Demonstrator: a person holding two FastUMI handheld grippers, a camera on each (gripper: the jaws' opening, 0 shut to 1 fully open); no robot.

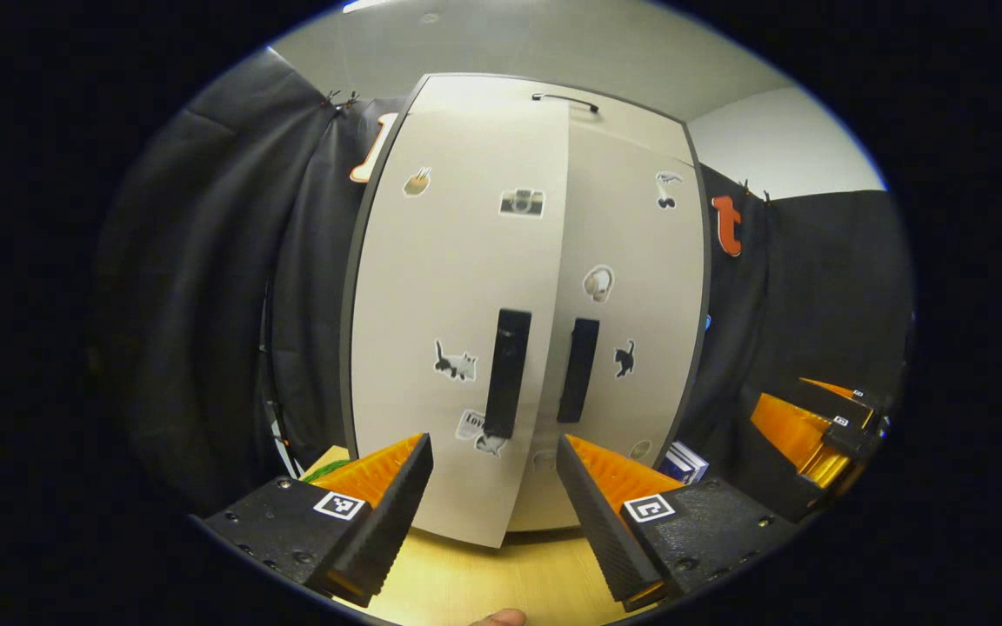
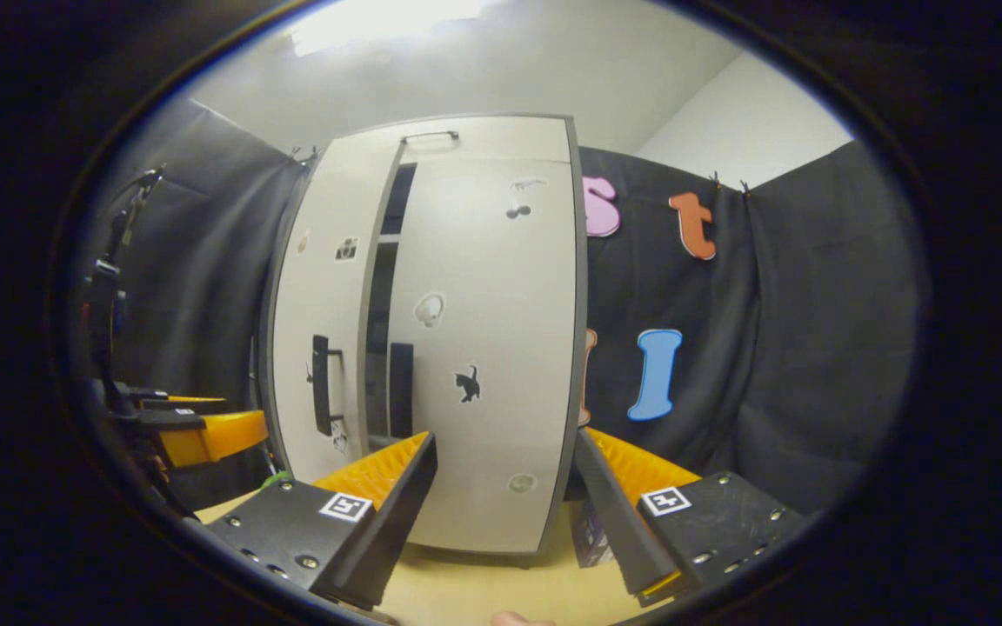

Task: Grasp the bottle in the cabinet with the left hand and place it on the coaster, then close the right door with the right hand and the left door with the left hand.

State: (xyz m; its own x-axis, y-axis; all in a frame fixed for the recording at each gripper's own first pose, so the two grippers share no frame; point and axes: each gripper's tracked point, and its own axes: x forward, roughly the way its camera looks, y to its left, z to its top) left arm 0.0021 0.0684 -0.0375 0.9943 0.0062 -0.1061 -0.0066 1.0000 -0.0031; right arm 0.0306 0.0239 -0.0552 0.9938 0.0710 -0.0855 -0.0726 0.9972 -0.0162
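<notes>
A white two-door cabinet stands on a wooden table. Its left door is ajar, its edge sticking out in front of the right door. In the right gripper view a dark gap runs between the left door and the right door, which lies flush with the cabinet. Each door has a black upright handle. My left gripper is open just in front of the left door's handle, touching nothing. My right gripper is open before the right door, holding nothing.
A small blue and white box sits at the cabinet's right foot. Something green peeks out at the table's left, behind my left finger. The right gripper shows at the far right of the left gripper view. Black cloth surrounds the cabinet.
</notes>
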